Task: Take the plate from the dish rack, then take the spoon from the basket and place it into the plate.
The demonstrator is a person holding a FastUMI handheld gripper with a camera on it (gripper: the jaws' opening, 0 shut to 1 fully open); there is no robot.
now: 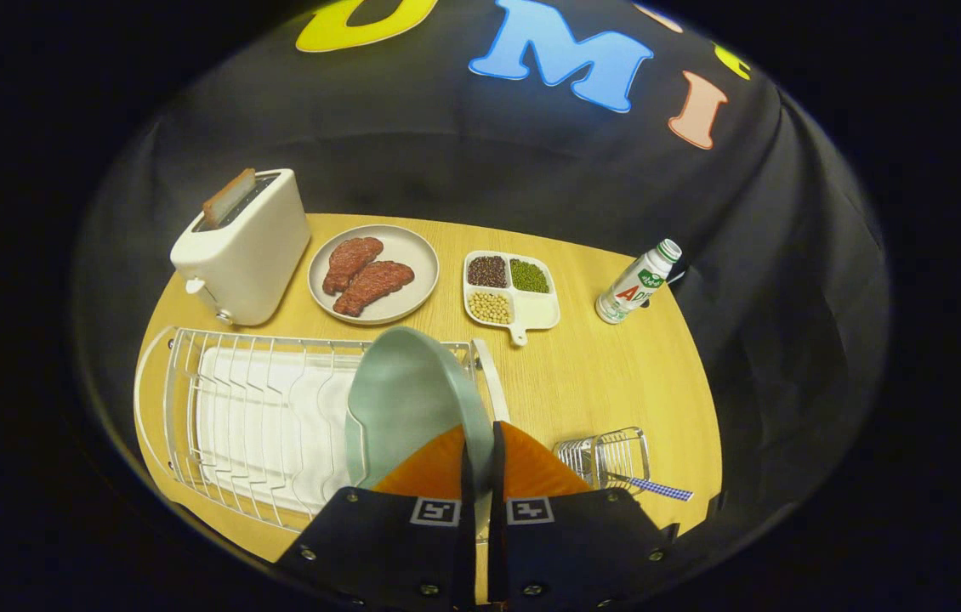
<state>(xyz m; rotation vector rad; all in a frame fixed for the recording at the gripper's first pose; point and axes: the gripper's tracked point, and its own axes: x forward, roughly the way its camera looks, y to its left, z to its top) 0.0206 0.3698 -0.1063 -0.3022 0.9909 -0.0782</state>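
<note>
My gripper [482,442] is shut on the rim of a pale green plate [408,399], which stands tilted on edge over the right end of the white wire dish rack [234,416]. Both fingers pinch the plate's right rim. To the right of the fingers sits a small wire basket [608,455] on the wooden table, with a spoon's blue checked handle [659,487] sticking out of it to the right.
Beyond the rack stand a white toaster [242,251] with a slice in it, a grey plate with two meat pieces [374,274], a divided white dish of beans [510,289] and a small bottle [638,282]. Bare wooden table [599,382] lies between the rack and the basket.
</note>
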